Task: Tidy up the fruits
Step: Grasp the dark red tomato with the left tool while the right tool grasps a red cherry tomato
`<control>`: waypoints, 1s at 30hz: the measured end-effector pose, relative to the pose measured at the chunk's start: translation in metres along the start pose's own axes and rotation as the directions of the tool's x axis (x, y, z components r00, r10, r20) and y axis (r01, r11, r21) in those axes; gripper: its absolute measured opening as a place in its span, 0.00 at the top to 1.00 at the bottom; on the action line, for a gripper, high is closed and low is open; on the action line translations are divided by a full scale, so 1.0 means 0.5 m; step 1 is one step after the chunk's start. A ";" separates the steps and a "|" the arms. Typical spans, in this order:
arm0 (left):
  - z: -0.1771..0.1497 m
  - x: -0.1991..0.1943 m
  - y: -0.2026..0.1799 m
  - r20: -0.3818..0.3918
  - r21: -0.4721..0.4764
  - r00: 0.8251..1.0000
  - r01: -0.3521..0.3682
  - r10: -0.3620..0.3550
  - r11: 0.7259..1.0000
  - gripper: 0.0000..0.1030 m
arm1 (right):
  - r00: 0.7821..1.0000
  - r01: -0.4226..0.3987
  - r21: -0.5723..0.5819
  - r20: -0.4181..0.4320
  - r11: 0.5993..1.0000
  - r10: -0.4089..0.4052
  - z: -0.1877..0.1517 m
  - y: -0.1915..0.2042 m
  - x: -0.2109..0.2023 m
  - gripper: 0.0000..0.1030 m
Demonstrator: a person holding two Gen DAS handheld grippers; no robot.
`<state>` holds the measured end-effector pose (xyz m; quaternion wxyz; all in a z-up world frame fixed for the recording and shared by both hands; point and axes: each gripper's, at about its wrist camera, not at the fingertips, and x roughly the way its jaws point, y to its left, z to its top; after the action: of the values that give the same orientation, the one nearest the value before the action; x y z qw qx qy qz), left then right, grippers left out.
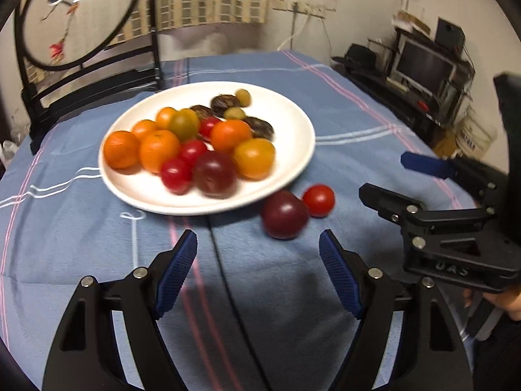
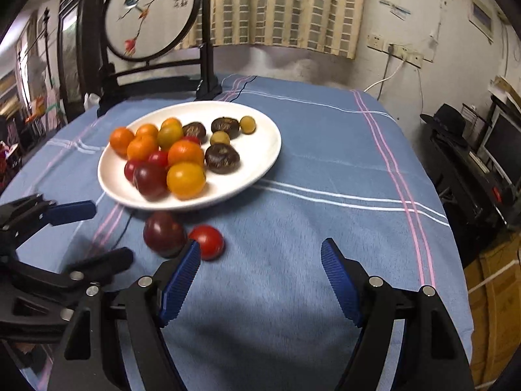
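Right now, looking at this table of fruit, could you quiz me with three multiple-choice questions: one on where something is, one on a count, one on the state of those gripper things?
1. Where does the dark plum off the plate lie?
A. On the cloth beside a red tomato
B. On a chair
C. In a bowl

2. How many fruits lie off the white plate?
A. None
B. Two
C. Five

3. How are the left gripper and right gripper?
A. Both open, empty
B. Both shut on fruit
C. Left holds an orange

Answers:
1 A: the two sit together on the blue tablecloth, just off the plate's rim.
2 B: only the plum and the tomato lie outside.
3 A: bare cloth shows between each wide-spread pair of fingers.
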<state>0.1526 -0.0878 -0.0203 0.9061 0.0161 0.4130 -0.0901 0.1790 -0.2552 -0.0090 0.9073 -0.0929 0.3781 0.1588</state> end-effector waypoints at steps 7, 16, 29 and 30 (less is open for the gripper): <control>0.006 0.052 -0.025 -0.048 0.014 0.999 0.012 -0.011 1.000 0.35 | 1.000 -0.023 0.087 -0.007 0.996 0.024 -0.007 -0.037 -0.007 0.25; 0.036 0.102 -0.024 -0.077 -0.005 0.996 0.038 -0.039 0.999 0.62 | 0.999 -0.043 0.108 -0.006 0.993 0.044 -0.009 -0.043 -0.007 0.25; -0.021 -0.028 0.054 -0.024 0.009 0.997 0.076 -0.076 0.997 0.62 | 0.995 -0.080 0.023 -0.061 0.997 0.081 -0.018 0.025 0.034 0.25; -0.025 -0.034 0.062 -0.019 0.003 0.997 0.075 -0.075 0.997 0.62 | 0.995 -0.074 -0.008 -0.064 0.997 0.074 -0.017 0.043 0.037 0.25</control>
<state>0.1378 -0.0536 -0.0169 0.8982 0.0032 0.4216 -0.1247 0.1780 -0.2336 -0.0290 0.8879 -0.0884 0.4090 0.1910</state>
